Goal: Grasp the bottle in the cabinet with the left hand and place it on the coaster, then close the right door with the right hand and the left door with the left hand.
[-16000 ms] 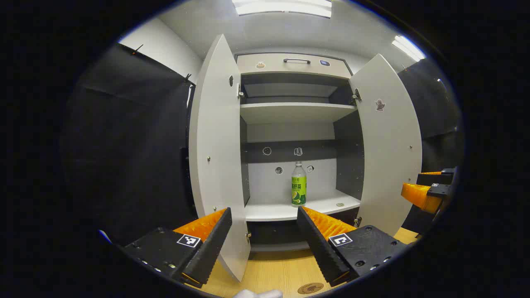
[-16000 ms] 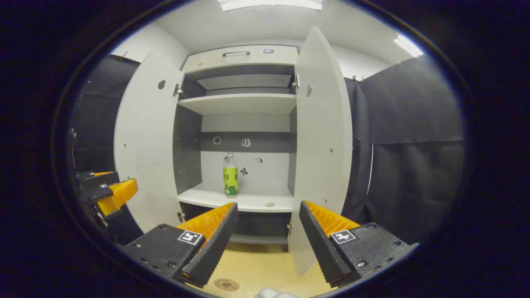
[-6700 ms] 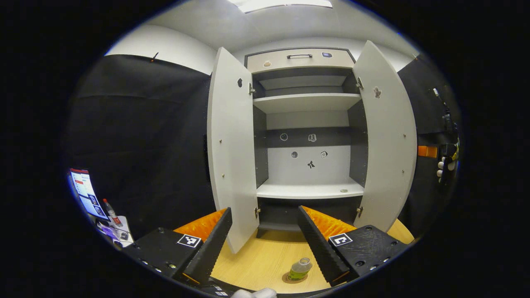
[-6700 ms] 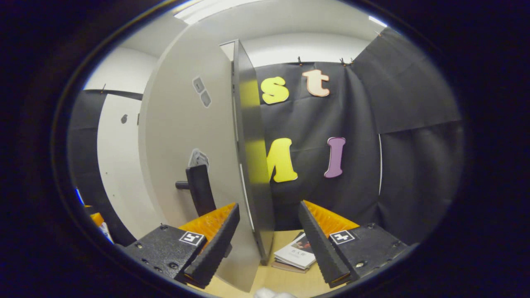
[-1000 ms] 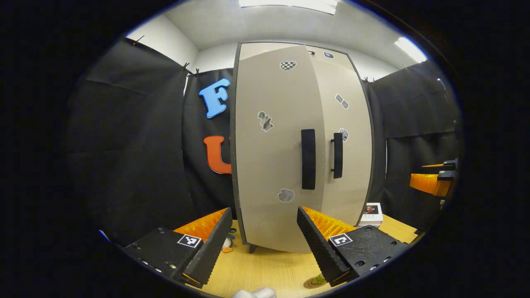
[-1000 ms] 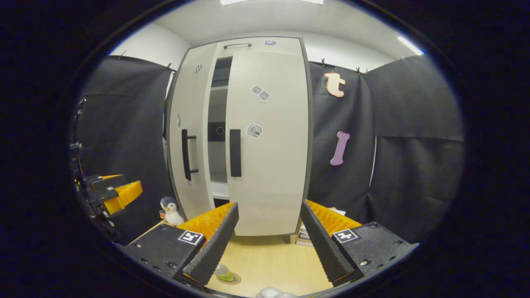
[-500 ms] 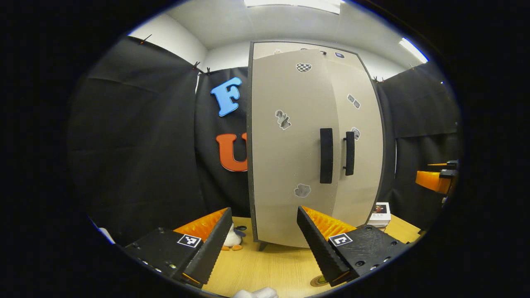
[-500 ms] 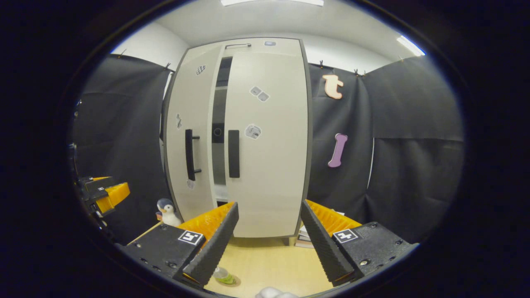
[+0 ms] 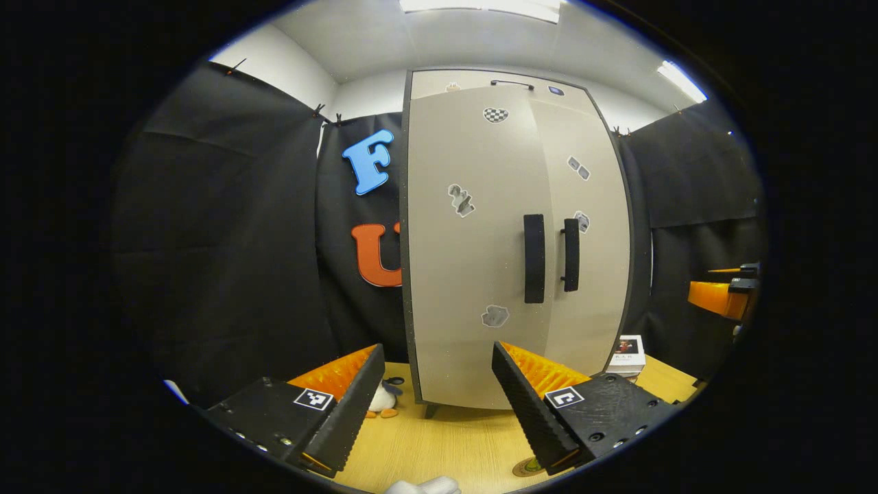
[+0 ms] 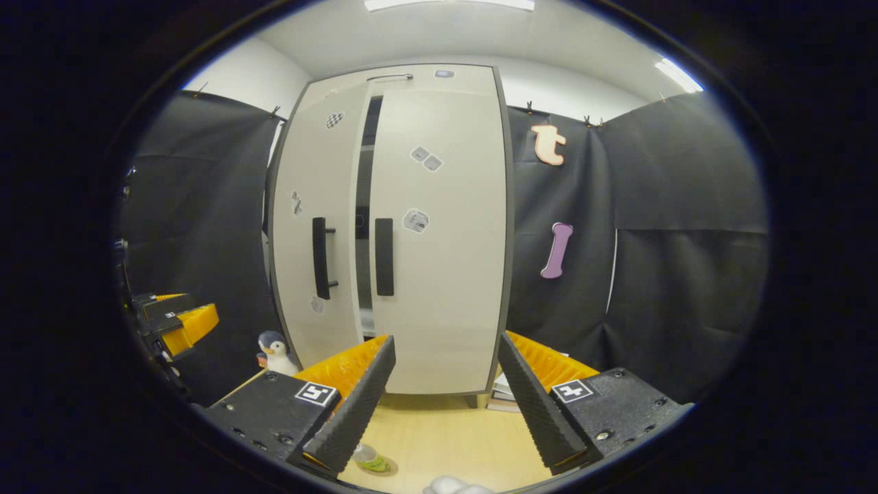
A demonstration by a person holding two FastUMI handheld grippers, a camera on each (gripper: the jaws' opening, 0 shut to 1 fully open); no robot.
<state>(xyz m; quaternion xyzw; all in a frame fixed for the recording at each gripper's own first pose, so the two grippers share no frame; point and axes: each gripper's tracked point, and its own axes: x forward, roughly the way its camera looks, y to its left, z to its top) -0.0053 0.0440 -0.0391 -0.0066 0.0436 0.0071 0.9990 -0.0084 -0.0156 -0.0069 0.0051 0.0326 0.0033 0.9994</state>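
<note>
The cabinet's left door [image 9: 466,261] is almost shut, and the right gripper view still shows a narrow dark gap [image 10: 363,206] beside the shut right door [image 10: 439,240]. A green bottle [image 10: 370,458] stands on the round coaster [image 9: 527,468] on the wooden table in front of the cabinet. My left gripper [image 9: 435,405] is open and empty, a little back from the left door. My right gripper [image 10: 446,405] is open and empty too, facing the right door. The right gripper view has the left gripper [image 10: 178,322] at its left edge. The left gripper view has the right gripper [image 9: 720,295] at its right edge.
A toy penguin [image 10: 276,350] stands on the table by the cabinet's left foot. A stack of books [image 9: 623,346] lies at its right foot. Both doors carry black vertical handles [image 9: 534,258]. Black cloth walls close in both sides.
The left door has swung further toward the cabinet, and the gap between the doors has narrowed to a slit. Both grippers stay open and nearly in place.
</note>
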